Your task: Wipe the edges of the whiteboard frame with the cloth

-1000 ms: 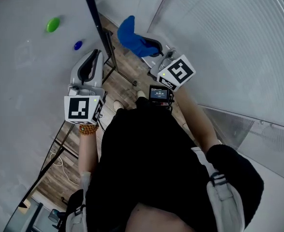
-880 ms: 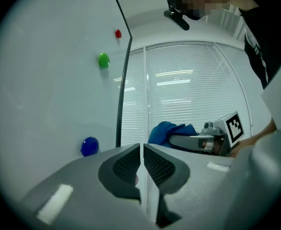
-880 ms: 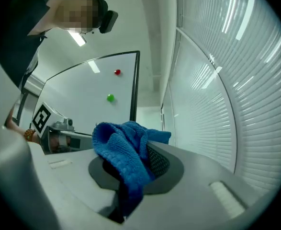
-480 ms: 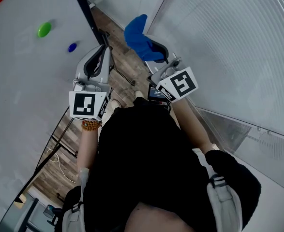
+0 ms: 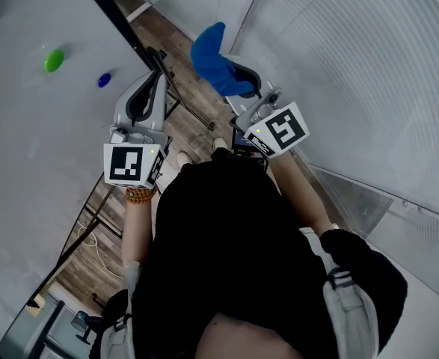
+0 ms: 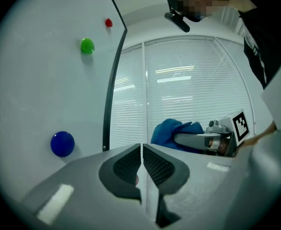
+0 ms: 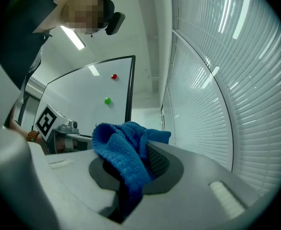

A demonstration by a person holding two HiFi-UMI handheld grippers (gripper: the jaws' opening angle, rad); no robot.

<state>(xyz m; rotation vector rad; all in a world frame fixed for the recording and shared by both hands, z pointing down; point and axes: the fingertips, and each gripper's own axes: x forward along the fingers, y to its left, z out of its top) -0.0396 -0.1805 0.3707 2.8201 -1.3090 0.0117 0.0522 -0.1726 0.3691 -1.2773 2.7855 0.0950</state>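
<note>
Two tools on my feed right now. The right hand-held gripper (image 7: 139,163) is clamped down on the blue cloth (image 7: 121,147), which bunches up over the jaw tips and hangs down between them. The left hand-held gripper (image 6: 141,150) has its jaws pressed together bar a hairline slit, nothing in them.

From the left one's camera, the whiteboard (image 6: 39,95) fills everything off to its left, and the black frame (image 6: 112,71) runs up just ahead and slightly left of the jaw tips. A blue magnet (image 6: 62,143) sits on the board close to the left jaw, with a green magnet (image 6: 87,45) and a red magnet (image 6: 108,22) further up. The cloth isn't touching the frame: it's off to the right of the left hand-held gripper, in front of the window blinds (image 6: 193,85). In the head view both tools are held side by side above a wooden floor (image 5: 197,47).
</note>
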